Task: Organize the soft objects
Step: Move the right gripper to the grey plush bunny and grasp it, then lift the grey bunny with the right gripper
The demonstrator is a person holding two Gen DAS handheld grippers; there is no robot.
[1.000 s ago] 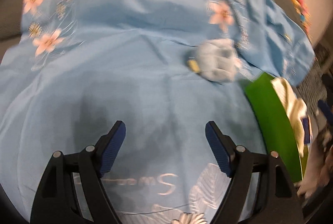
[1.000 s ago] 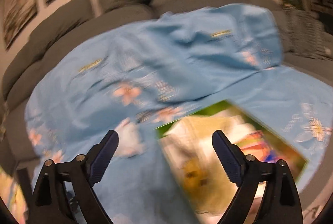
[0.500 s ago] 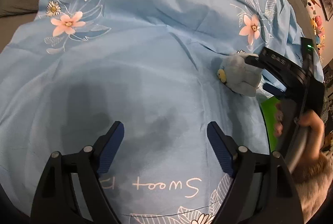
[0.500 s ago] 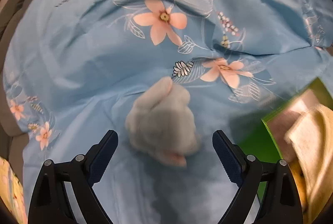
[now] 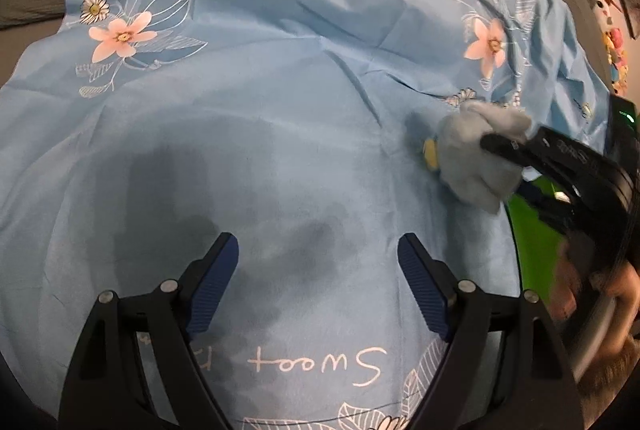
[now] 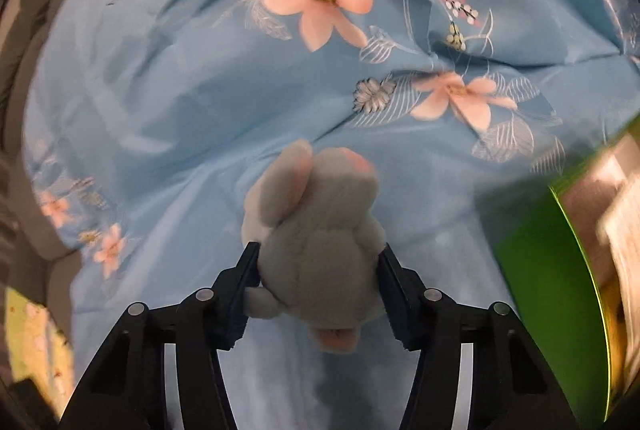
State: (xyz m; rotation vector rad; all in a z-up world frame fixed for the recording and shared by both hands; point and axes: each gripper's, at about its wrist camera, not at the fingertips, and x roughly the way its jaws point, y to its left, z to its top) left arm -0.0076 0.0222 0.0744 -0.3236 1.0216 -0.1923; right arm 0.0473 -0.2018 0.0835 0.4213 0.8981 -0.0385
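Note:
A grey plush rabbit (image 6: 320,238) with pink ear linings lies on a light blue flowered sheet (image 6: 180,90). My right gripper (image 6: 319,254) has the rabbit's body between its blue pads; the jaws are closing and both pads touch its sides. The left wrist view has the same rabbit (image 5: 472,158) at the right, with the right gripper (image 5: 510,166) reaching onto it from the right. My left gripper (image 5: 318,250) hangs open over bare sheet (image 5: 280,110), with nothing between its fingers.
A green box (image 6: 540,270) holding cream-coloured soft things stands just right of the rabbit, also at the right edge as the green box (image 5: 536,242). Grey sofa cushions (image 5: 32,2) border the sheet. A person's hand (image 5: 624,294) holds the right gripper.
The right gripper swung from the green box down to the rabbit, and its jaws narrowed around the body. The left gripper stayed nearly still and open.

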